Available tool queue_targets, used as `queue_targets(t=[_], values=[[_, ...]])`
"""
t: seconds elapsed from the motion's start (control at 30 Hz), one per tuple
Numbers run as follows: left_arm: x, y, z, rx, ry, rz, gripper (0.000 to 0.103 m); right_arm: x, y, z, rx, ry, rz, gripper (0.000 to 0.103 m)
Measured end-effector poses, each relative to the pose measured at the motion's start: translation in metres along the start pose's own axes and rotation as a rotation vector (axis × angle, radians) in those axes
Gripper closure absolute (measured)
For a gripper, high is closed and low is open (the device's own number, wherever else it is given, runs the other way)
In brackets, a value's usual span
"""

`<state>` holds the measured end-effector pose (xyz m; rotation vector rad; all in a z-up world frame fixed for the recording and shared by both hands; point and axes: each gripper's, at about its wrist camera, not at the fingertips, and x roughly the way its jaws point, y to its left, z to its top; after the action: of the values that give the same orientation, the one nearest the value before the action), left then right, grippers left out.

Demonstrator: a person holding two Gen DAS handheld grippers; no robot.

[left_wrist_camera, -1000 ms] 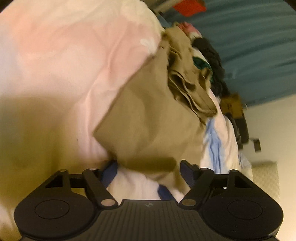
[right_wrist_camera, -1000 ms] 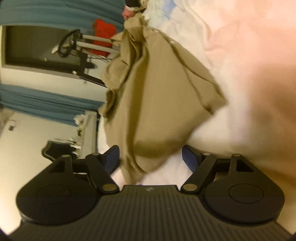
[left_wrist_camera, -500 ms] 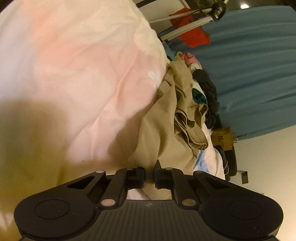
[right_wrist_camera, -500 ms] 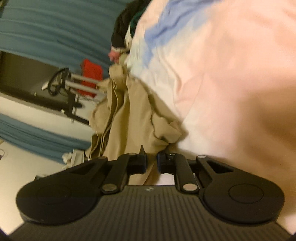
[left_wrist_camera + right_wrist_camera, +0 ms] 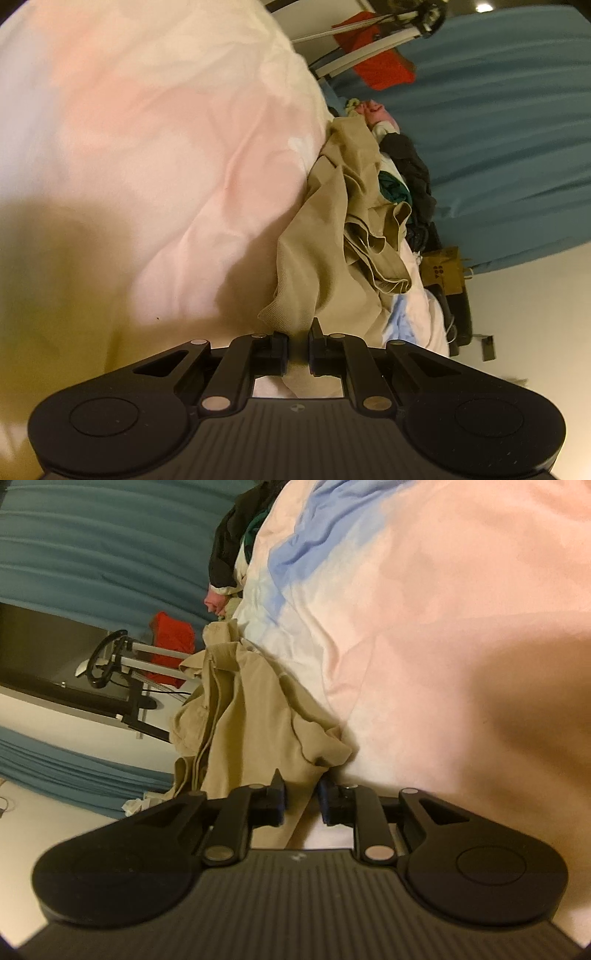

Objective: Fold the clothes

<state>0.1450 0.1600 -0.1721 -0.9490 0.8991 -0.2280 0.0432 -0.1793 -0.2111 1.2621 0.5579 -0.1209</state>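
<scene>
A khaki garment (image 5: 325, 258) lies crumpled on a bed with pink, white and blue bedding (image 5: 166, 147). My left gripper (image 5: 298, 345) is shut on a near edge of the khaki garment. In the right wrist view the same garment (image 5: 251, 716) stretches away from me over the bedding (image 5: 424, 627). My right gripper (image 5: 301, 797) is shut on another near edge of it, with cloth bunched between the blue pads (image 5: 323, 797).
A heap of dark, green and pink clothes (image 5: 402, 170) lies past the khaki garment at the bed's far edge. Teal curtains (image 5: 498, 129), a drying rack with a red cloth (image 5: 380, 70) and a cardboard box (image 5: 443, 273) stand beyond the bed.
Both grippers went from wide open over the spread khaki garment to shut on its edges. The garment has bunched up and been drawn toward me.
</scene>
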Motion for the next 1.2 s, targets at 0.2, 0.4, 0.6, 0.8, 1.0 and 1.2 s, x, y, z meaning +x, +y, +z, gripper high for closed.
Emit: queue_targets(t=[0.2, 0.4, 0.6, 0.8, 1.0, 1.2], values=[[-0.005, -0.004, -0.002, 0.015, 0.0, -0.013, 0.094, -0.004, 0.001, 0.002, -0.018, -0.021, 0.017, 0.082], [-0.039, -0.016, -0.007, 0.045, -0.04, -0.092, 0.097, -0.031, 0.022, 0.001, -0.074, -0.067, 0.093, 0.087], [-0.09, -0.02, -0.035, 0.102, -0.066, -0.147, 0.097, -0.088, 0.04, -0.015, -0.114, -0.076, 0.11, 0.087], [-0.138, -0.01, -0.087, 0.147, -0.055, -0.147, 0.097, -0.153, 0.034, -0.037, -0.176, -0.065, 0.13, 0.087], [-0.176, -0.021, -0.124, 0.201, -0.063, -0.149, 0.097, -0.217, 0.023, -0.058, -0.248, -0.082, 0.132, 0.087], [-0.167, -0.05, -0.105, 0.207, -0.082, -0.131, 0.097, -0.238, 0.022, -0.058, -0.234, -0.087, 0.124, 0.087]])
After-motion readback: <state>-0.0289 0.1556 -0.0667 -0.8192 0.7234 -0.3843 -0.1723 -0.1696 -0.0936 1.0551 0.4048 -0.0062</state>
